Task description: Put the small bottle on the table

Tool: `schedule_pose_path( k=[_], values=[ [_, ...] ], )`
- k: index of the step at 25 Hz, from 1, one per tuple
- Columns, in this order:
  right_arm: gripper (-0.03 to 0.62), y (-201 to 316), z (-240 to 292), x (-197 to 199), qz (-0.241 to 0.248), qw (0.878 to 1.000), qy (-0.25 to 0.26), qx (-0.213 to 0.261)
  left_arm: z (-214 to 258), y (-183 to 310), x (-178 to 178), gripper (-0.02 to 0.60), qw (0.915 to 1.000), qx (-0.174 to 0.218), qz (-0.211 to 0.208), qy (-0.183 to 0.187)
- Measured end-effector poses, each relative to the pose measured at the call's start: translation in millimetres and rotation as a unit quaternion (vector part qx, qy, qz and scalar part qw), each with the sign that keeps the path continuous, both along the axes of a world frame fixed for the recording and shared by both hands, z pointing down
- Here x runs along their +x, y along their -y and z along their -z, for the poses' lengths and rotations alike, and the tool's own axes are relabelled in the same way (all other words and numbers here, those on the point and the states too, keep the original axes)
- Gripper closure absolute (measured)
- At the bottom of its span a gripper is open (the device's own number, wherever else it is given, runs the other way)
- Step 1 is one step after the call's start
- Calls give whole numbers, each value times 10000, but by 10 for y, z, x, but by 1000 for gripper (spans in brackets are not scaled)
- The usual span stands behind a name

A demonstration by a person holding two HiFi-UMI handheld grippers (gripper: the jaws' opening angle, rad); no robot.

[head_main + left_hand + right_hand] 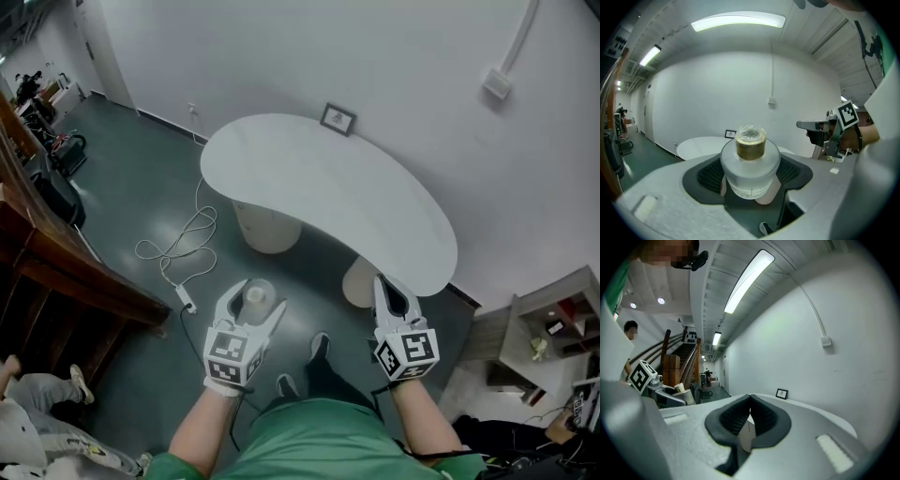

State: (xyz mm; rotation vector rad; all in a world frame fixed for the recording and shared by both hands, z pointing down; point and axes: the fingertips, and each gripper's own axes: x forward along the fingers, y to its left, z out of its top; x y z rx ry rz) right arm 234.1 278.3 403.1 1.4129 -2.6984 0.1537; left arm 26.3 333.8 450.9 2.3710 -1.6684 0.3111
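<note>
- Two grippers are held out on the near side of the white kidney-shaped table [328, 178], over the dark green floor [141, 187]
- Left gripper [253, 292]: jaws clamped on the small bottle [750, 168], one dark ribbed pad each side of its body
- The bottle is upright, whitish and translucent, w/ a brass-coloured cap [750, 143] and clear film over the top
- The bottle is in the air, not on the table; in the head view it sits just in front of the table's left pedestal [267, 225], below the tabletop's near edge
- Right gripper [384, 286]: jaws pressed together at the tips, nothing betw. them; its tips reach the table's near edge, beside the right pedestal [359, 281]
- A small framed picture [337, 118] stands at the table's far edge, against the white wall
- A white cable [178, 248] lies looped on the floor left of the table
- A wooden stair rail [56, 253] is well left of the table, and a shelf unit [553, 328] is to its right
- In the left gripper view the table is beyond the bottle, w/ the right gripper off to the right
</note>
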Motion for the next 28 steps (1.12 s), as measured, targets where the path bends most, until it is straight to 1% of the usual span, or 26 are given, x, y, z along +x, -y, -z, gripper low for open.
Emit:
schedule_pose_path(
  k=[6, 9, 12, 15, 20, 28],
  values=[
    [595, 503, -150, -383, 368, 9990, 214, -114, -16, 294, -274, 238, 9993, -73, 290, 202],
    [595, 807, -133, -548, 560, 9979, 306, -94, 20, 517, -427, 238, 9983, -97, 486, 302],
    [595, 1143, -105, -651, 723, 9966, 397, -75, 82, 788, -493, 238, 9973, -92, 643, 337],
    [595, 1480, -96, -698, 838, 9952, 486, -117, 151, 1061, -489, 238, 9964, -71, 760, 373],
    [597, 1941, -72, -690, 972, 9932, 624, -134, 173, 1442, -447, 238, 9950, -145, 893, 425],
    [595, 2410, -135, -722, 1142, 9904, 739, -245, 193, 1792, -473, 238, 9924, -162, 1131, 465]
  ],
)
